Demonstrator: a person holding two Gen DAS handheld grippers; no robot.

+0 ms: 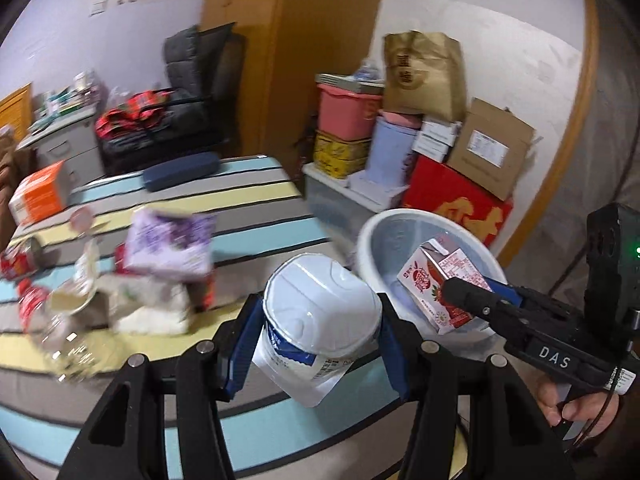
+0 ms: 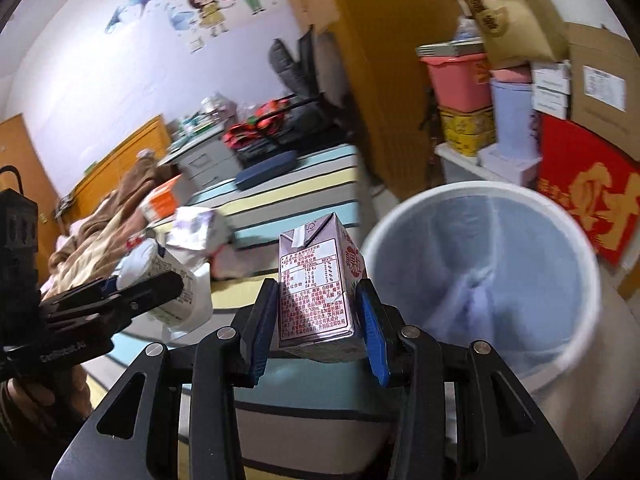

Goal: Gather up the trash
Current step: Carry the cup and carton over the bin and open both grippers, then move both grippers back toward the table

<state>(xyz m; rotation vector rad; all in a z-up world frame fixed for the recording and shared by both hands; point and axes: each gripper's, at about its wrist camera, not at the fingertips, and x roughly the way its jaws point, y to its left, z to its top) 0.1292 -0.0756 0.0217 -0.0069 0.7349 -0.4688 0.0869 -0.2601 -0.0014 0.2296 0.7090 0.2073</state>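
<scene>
My left gripper (image 1: 316,336) is shut on a white and blue yogurt cup (image 1: 316,320), held above the striped bed (image 1: 256,200). It also shows at the left of the right wrist view (image 2: 160,288). My right gripper (image 2: 316,316) is shut on a pink strawberry milk carton (image 2: 316,288), held upright just left of the white trash bin (image 2: 480,280). In the left wrist view the carton (image 1: 436,284) hangs over the bin's (image 1: 384,236) rim. More trash lies on the bed: a purple pack (image 1: 170,244), a crumpled white wrapper (image 1: 152,304), a clear bottle with a red label (image 1: 44,312).
An orange box (image 1: 40,196) and a blue case (image 1: 180,170) lie on the far side of the bed. Stacked boxes, a pink bin (image 1: 348,108) and a brown paper bag (image 1: 424,76) stand behind the trash bin. A brown blanket (image 2: 96,232) lies at the left.
</scene>
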